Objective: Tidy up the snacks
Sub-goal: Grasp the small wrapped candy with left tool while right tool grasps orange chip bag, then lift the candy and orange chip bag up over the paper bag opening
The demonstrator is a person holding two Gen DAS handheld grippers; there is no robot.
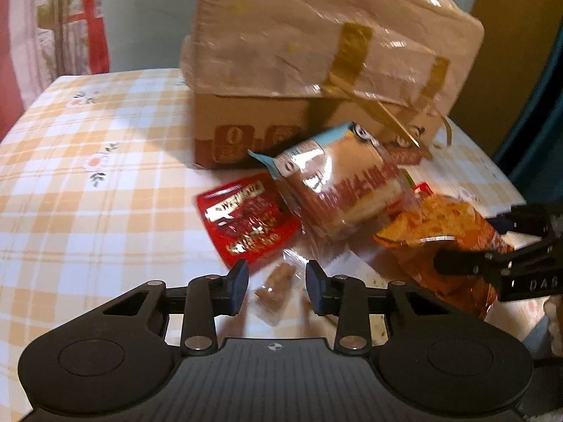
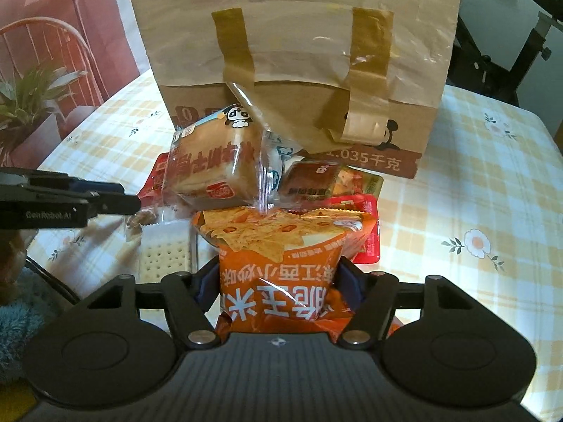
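Snacks sit heaped at frame centre on the checked desk (image 2: 492,183), right in front of the paper bag (image 2: 292,52), likely staged for sorting. Right tongs (image 2: 281,281) pinch the orange chip bag (image 2: 281,263) at its waist, angled down. Left tongs (image 1: 277,286) straddle a small clear biscuit packet (image 1: 272,288), pads not pressing yet, also tilted down. The bread pack (image 2: 214,168) leans on the pile.
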